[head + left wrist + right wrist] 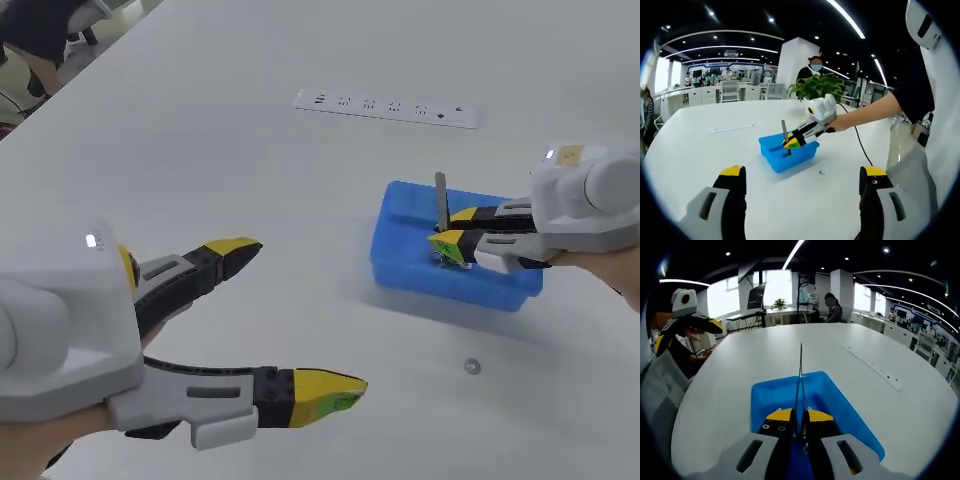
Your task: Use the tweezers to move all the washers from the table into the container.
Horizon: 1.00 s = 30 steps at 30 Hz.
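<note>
Plainly, slim grey tweezers stand upright over blue container.

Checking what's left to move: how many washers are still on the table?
1. The washer lies on the table, just in front of the blue container, on the person's side. Others inside the container may be hidden behind the right gripper.

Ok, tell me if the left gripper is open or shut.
Open. The left gripper has its jaws spread wide apart in its own view, with bare table between them and nothing held.
</note>
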{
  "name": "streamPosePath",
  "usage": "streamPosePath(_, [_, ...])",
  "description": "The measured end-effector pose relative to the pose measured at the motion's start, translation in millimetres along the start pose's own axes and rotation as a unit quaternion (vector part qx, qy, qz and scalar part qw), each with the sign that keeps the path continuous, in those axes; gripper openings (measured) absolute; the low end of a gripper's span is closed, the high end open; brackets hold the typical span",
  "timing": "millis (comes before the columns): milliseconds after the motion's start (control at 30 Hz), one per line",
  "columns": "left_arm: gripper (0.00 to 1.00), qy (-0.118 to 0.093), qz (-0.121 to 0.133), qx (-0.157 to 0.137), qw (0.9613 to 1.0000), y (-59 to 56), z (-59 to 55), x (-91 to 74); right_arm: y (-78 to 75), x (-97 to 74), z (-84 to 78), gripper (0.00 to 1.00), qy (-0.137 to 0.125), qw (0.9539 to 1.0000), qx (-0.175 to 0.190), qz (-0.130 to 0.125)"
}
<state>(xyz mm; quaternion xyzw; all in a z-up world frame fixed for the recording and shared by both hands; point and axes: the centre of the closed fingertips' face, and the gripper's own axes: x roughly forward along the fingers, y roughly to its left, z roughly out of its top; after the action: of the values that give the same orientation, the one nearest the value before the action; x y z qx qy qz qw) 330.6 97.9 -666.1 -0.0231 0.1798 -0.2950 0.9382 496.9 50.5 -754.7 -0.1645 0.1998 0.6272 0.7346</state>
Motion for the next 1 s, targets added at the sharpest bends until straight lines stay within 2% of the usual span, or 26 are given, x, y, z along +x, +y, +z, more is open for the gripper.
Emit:
streamPosePath(333, [0.98,-0.008,-0.005,-0.003,1.0000,-2.2,7.3,5.7,-11.8,-13.2,13.7,0.10,-0.031,0.9984,0.046,-0.014])
streamPosePath(433, [0.97,-0.010,-0.007,-0.003,0.9999,-1.9,9.4,8.1,-11.6,-15.3,12.6,0.10,-0.029,0.9985,0.043,-0.015])
streamPosePath(500, [0.96,-0.019,-0.012,-0.011,0.9997,0.7,13.8,12.6,-10.9,-18.7,13.3,0.09,-0.029,0.9990,0.029,-0.020])
streamPosePath(567, [0.95,-0.035,-0.019,-0.025,0.9989,4.2,22.9,20.1,-9.1,-21.6,14.2,0.08,-0.029,0.9991,0.025,-0.018])
streamPosePath(667, [0.93,-0.041,-0.021,-0.016,0.9988,14.9,32.8,36.0,-5.7,-22.1,14.8,0.08,-0.031,0.9992,0.022,-0.011])
streamPosePath(767, [0.90,-0.046,-0.025,-0.011,0.9986,27.2,43.7,58.8,-1.3,-20.8,16.0,0.07,-0.033,0.9993,0.019,-0.002])
streamPosePath(800, [0.89,-0.047,-0.026,-0.012,0.9985,28.5,45.2,61.6,0.5,-20.3,17.6,0.07,-0.035,0.9993,0.013,-0.003])
streamPosePath(900, [0.86,-0.059,-0.035,-0.012,0.9975,35.9,57.5,84.6,4.3,-20.1,22.1,0.07,-0.042,0.9991,0.008,0.003])
streamPosePath(1000, [0.81,-0.061,-0.041,-0.019,0.9972,41.8,61.6,103.2,8.9,-20.2,24.6,0.07,-0.043,0.9990,-0.005,0.010])
